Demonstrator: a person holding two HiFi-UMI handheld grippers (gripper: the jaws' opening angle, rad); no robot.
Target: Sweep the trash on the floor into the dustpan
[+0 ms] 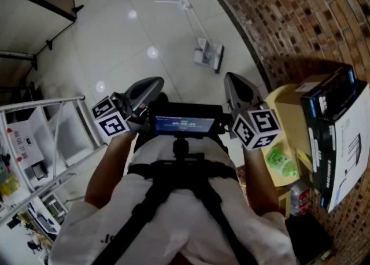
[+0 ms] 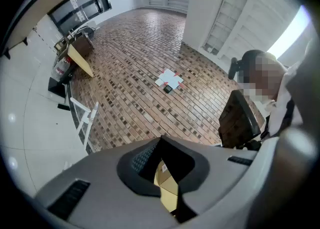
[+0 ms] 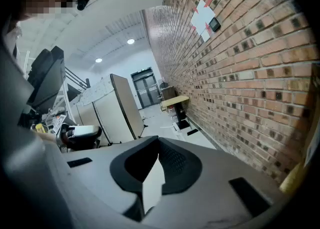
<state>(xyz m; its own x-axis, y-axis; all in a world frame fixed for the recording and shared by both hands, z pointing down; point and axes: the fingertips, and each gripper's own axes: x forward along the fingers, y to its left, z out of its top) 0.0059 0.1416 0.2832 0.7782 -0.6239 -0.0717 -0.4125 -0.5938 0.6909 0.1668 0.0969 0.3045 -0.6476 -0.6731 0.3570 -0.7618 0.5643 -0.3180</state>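
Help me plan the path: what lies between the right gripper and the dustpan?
Nothing: the head view shows only bare floor between the right gripper and the dustpan.

The dustpan (image 1: 209,55) stands on the floor (image 1: 115,32) ahead of the right gripper (image 1: 230,77) and ahead-right of the left gripper (image 1: 156,81) (the two side by side), boxes (image 1: 338,136) and brick wall (image 1: 300,21) right of the former, a rack (image 1: 52,142) left of the latter.
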